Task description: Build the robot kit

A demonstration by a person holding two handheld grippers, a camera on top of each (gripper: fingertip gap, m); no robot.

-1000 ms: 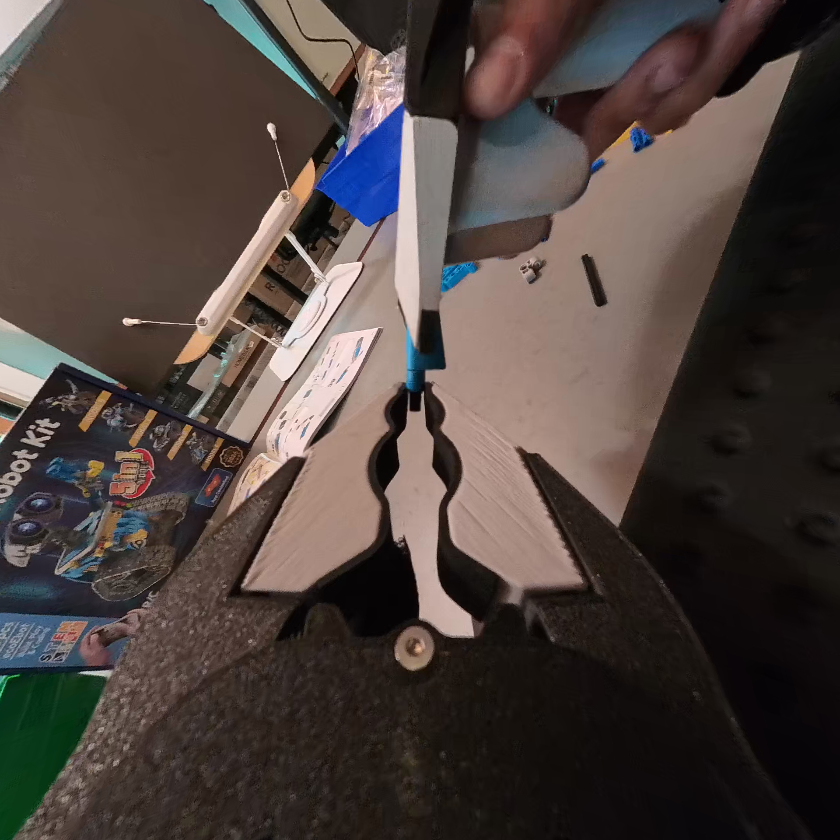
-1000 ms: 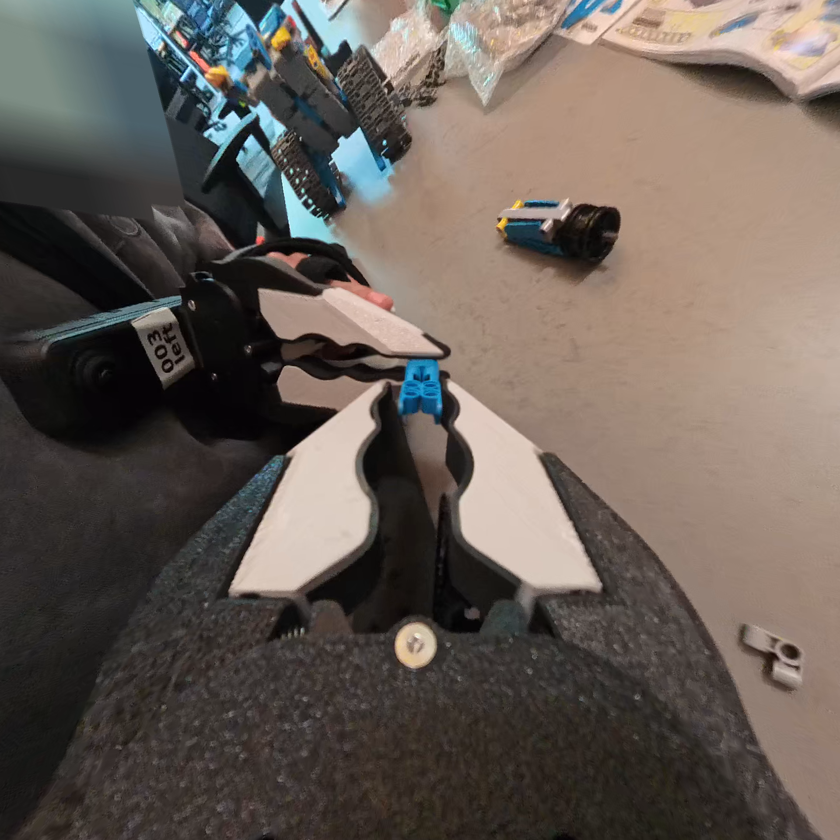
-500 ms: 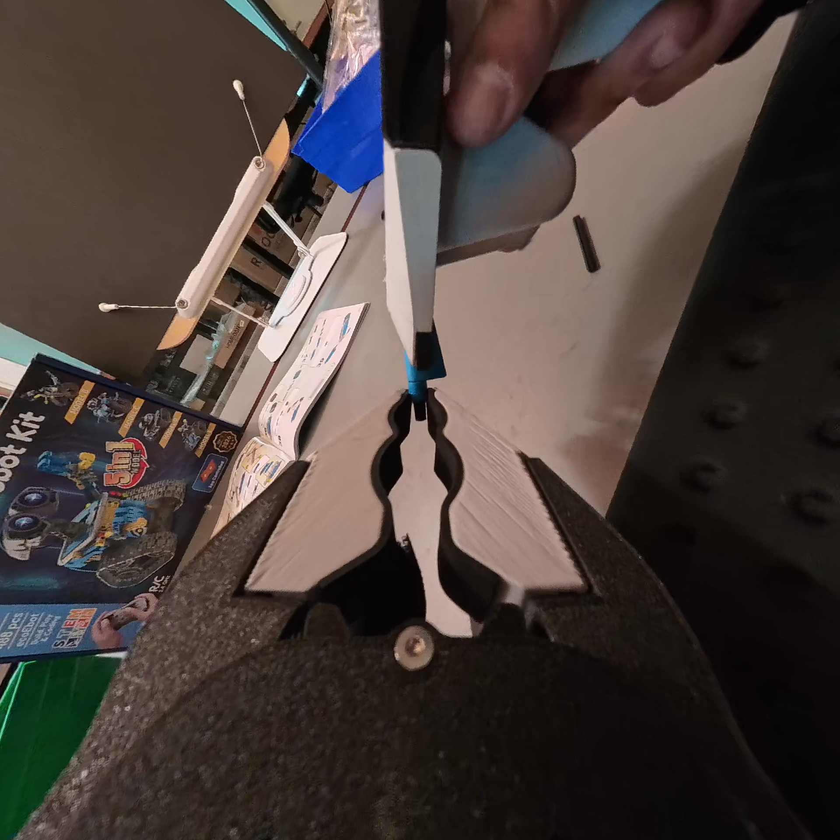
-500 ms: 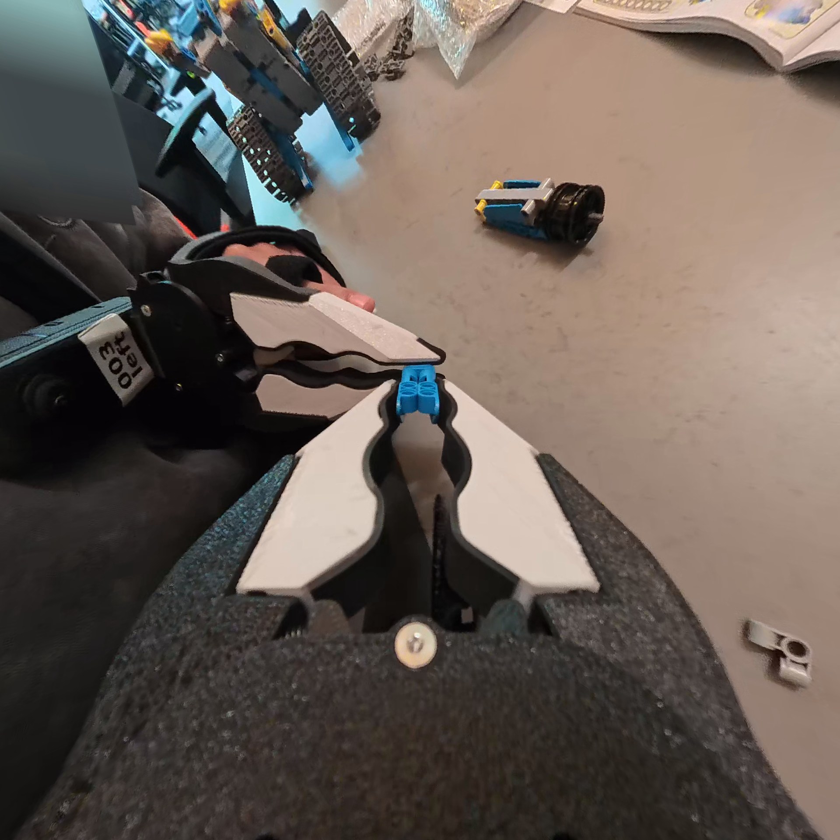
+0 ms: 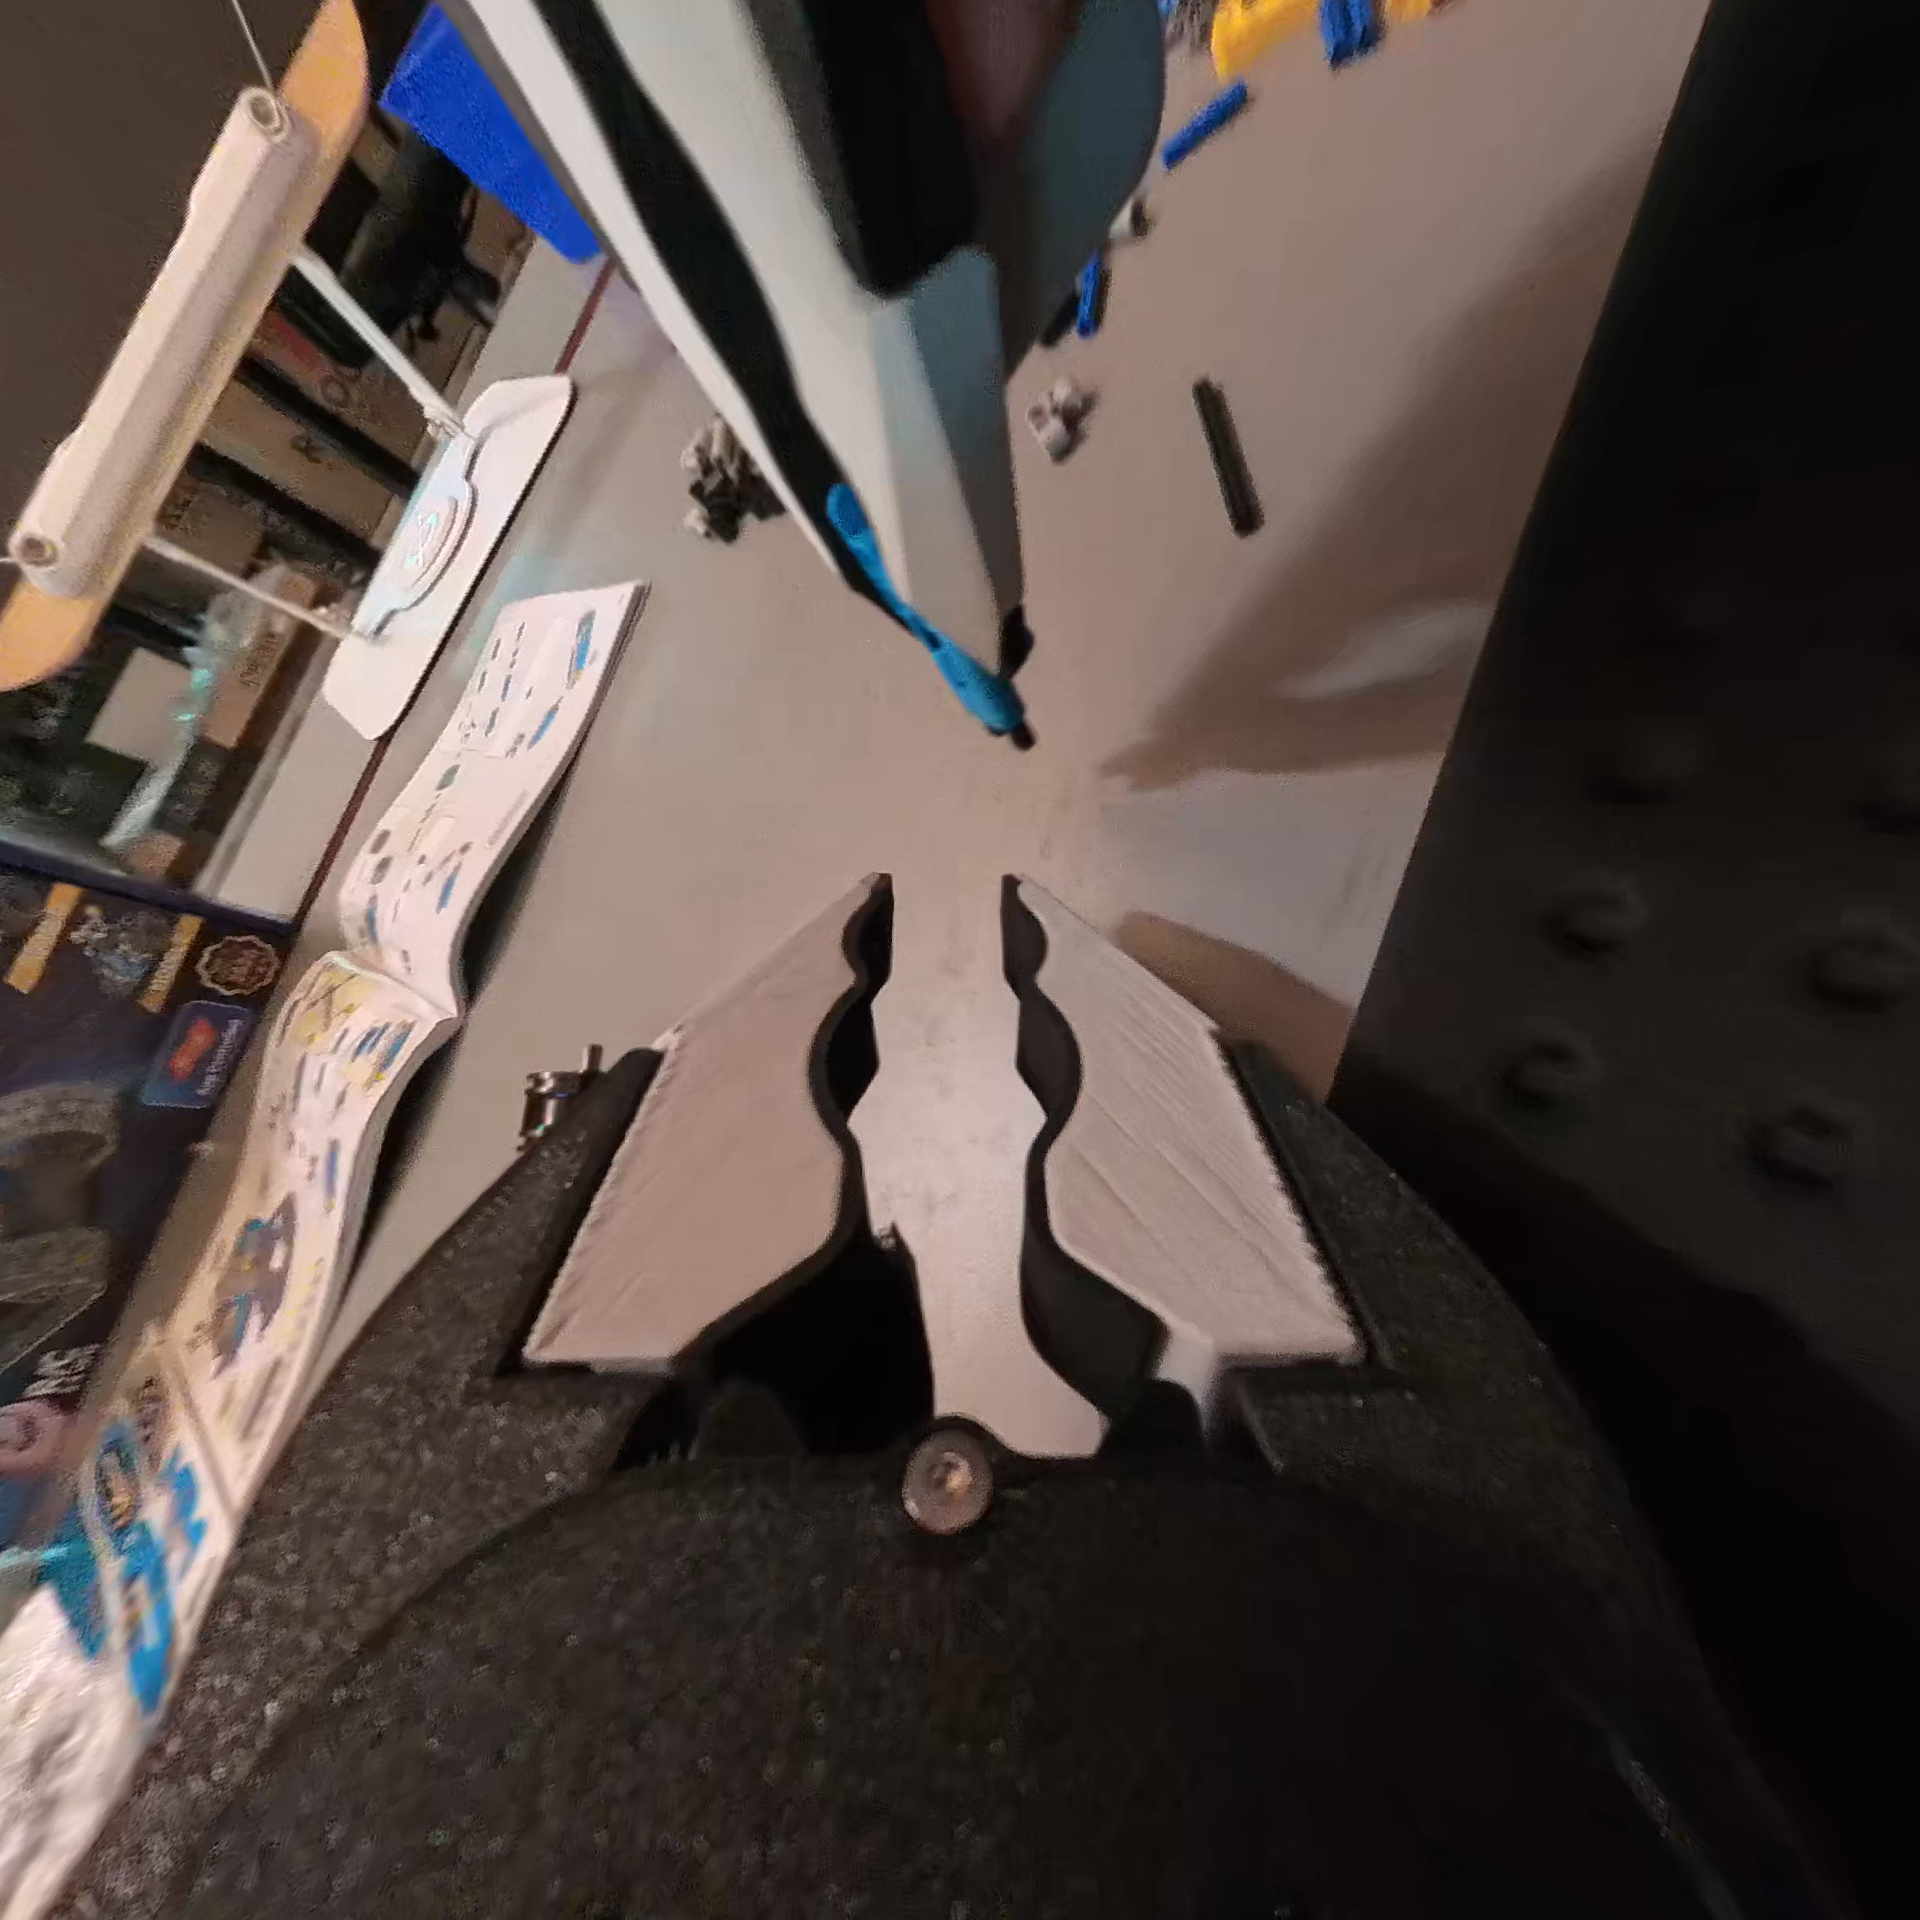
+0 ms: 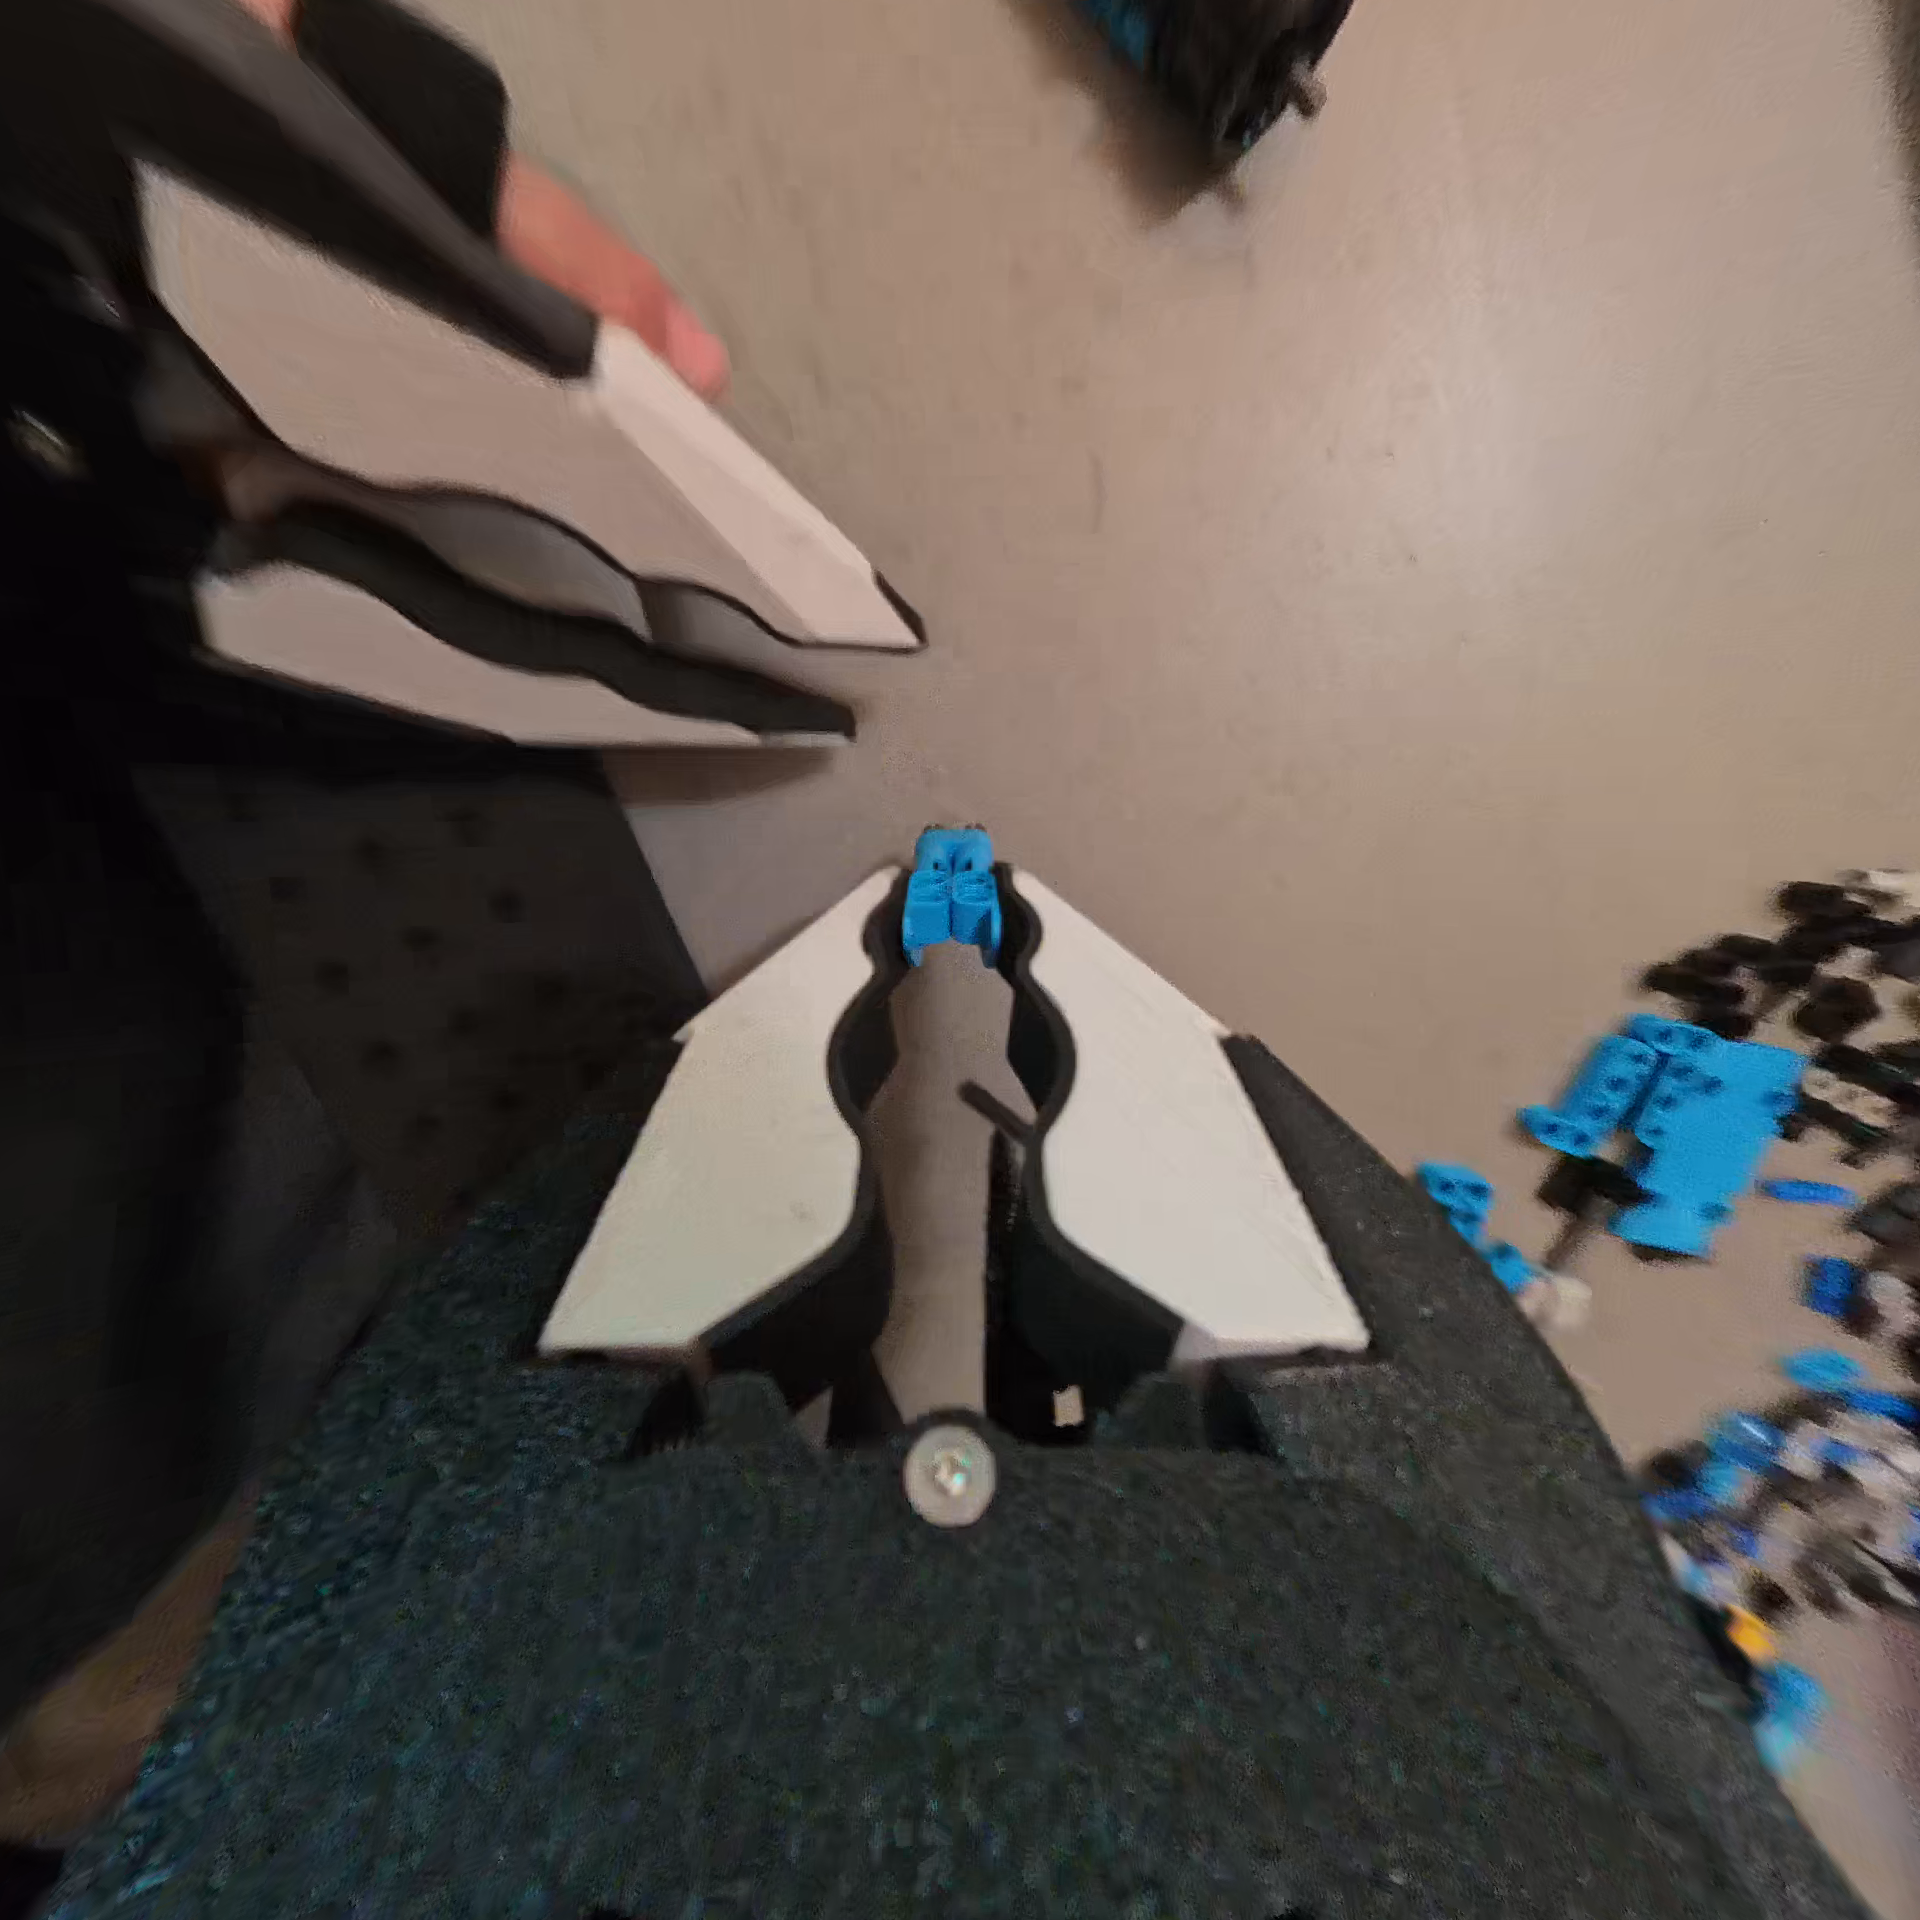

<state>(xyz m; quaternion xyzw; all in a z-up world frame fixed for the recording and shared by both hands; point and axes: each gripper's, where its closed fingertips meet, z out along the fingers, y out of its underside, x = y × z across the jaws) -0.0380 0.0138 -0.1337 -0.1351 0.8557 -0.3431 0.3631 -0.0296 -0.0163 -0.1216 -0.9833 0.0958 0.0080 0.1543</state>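
Observation:
My right gripper (image 6: pixel 951 883) is shut on a small blue connector piece (image 6: pixel 951 904), held above the beige table (image 6: pixel 1351 520). In the left wrist view the right gripper (image 5: pixel 961 639) comes down from the top. There the blue piece (image 5: pixel 935 649) sticks out of its tip with a small black pin (image 5: pixel 1020 736) at its end. My left gripper (image 5: pixel 945 894) is open and empty, a short way below that pin. In the right wrist view the left gripper (image 6: pixel 883 681) sits up and left of the blue piece, apart from it, jaws slightly parted.
An open instruction booklet (image 5: pixel 468 831), a kit box (image 5: pixel 104 1039) and a white stand (image 5: pixel 447 540) lie at the left. A black axle (image 5: pixel 1226 457) and a grey piece (image 5: pixel 1060 416) lie farther off. A pile of blue and black parts (image 6: pixel 1714 1143) is at the right. Dark clothing (image 5: pixel 1662 935) is close by. About 4 centimeters separates my left fingertips from my right. Between my right fingertips and the black axle (image 5: pixel 1226 457) there is roughly 8 centimeters.
My left gripper has opened and let go of the black pin. The grippers have drawn apart. The right gripper keeps the blue piece and has swung toward the parts pile.

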